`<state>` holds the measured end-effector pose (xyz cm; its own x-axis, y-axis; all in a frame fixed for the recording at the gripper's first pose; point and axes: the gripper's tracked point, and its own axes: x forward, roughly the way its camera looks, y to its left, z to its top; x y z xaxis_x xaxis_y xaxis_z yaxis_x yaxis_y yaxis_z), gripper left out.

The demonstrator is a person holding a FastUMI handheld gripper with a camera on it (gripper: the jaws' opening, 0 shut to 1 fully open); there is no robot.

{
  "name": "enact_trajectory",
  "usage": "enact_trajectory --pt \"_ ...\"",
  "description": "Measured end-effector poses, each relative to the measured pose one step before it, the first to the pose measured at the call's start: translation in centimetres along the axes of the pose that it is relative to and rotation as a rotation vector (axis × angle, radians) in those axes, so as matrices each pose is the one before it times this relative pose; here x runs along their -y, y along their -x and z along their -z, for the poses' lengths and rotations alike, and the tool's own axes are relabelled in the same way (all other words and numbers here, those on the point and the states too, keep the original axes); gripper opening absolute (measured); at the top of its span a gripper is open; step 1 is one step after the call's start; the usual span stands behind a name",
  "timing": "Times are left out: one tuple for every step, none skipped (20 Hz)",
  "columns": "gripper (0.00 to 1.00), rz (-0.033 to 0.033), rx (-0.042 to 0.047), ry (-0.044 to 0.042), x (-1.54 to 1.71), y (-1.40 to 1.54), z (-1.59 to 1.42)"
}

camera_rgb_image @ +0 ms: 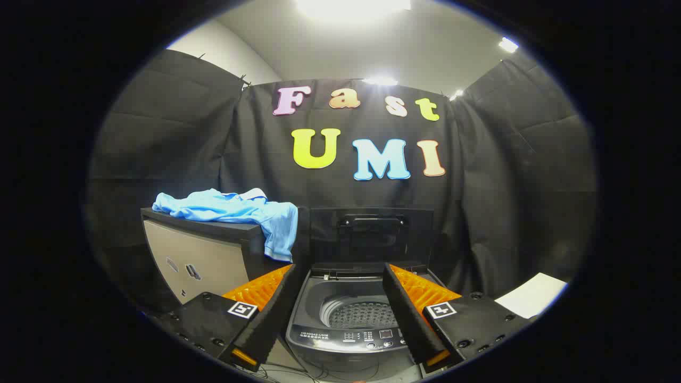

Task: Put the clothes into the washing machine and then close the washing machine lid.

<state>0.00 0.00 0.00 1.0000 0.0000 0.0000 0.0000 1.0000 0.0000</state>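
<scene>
Tongs hanging apart, gripping nothing, over small grey top-loading washing machine, its black lid standing open. Crumpled light-blue shirt lying on dark-topped cabinet beside machine, hem drooping. Best approach likely: pinching bunched middle, not hem.

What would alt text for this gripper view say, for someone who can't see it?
An open gripper frames a small top-loading washing machine with its lid raised and its drum showing. A light blue shirt lies crumpled on a cabinet beside it, one end hanging over the edge.
</scene>
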Motion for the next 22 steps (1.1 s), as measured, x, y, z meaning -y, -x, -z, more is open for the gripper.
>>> enact_trajectory --pt "0.99 0.00068 0.00166 -0.00235 -0.037 0.171 -0.086" --pt "0.99 0.00026 0.00317 -0.00008 0.042 0.122 -0.102" --pt "0.99 0.00126 0.0001 0.00132 0.075 0.12 0.07" --pt "0.99 -0.00111 -0.00032 -0.00103 0.054 0.056 0.002" --pt "0.99 -0.00185 -0.00255 -0.00057 -0.042 0.037 0.129" --pt "0.99 0.0005 -0.0012 0.00372 0.055 0.12 -0.017" --pt "0.99 0.00096 0.00179 0.00452 0.108 0.095 0.014" --pt "0.99 -0.00018 0.00072 0.00321 -0.024 0.198 -0.126" --pt "0.99 -0.00081 0.00014 0.00223 -0.061 0.096 0.063" --pt "0.99 0.00105 0.00157 0.00166 0.054 -0.037 -0.027" --pt "0.99 0.00205 0.0015 0.0009 0.015 0.034 -0.09" --pt "0.99 0.00254 0.00008 0.00104 0.06 0.135 -0.064" --pt "0.99 0.00173 0.00269 -0.00073 0.01 0.098 -0.039" --pt "0.99 0.00208 0.00018 -0.00052 0.022 0.038 -0.041" --pt "0.99 0.0021 0.00035 -0.0005 0.075 -0.074 0.044" --pt "0.99 0.00299 -0.00025 0.00027 -0.018 0.025 -0.082" --pt "0.99 0.0006 -0.00126 -0.00005 -0.017 0.067 0.125" --pt "0.99 0.00017 -0.00114 -0.00036 -0.094 0.058 0.047" --pt "0.99 -0.0003 -0.00149 0.00077 -0.046 -0.033 0.007" --pt "0.99 0.00078 -0.00037 0.00174 -0.051 -0.009 -0.013" --pt "0.99 -0.00104 -0.00019 0.00021 -0.091 0.075 -0.051" --pt "0.99 -0.00145 0.00051 -0.00027 -0.171 -0.004 -0.13"
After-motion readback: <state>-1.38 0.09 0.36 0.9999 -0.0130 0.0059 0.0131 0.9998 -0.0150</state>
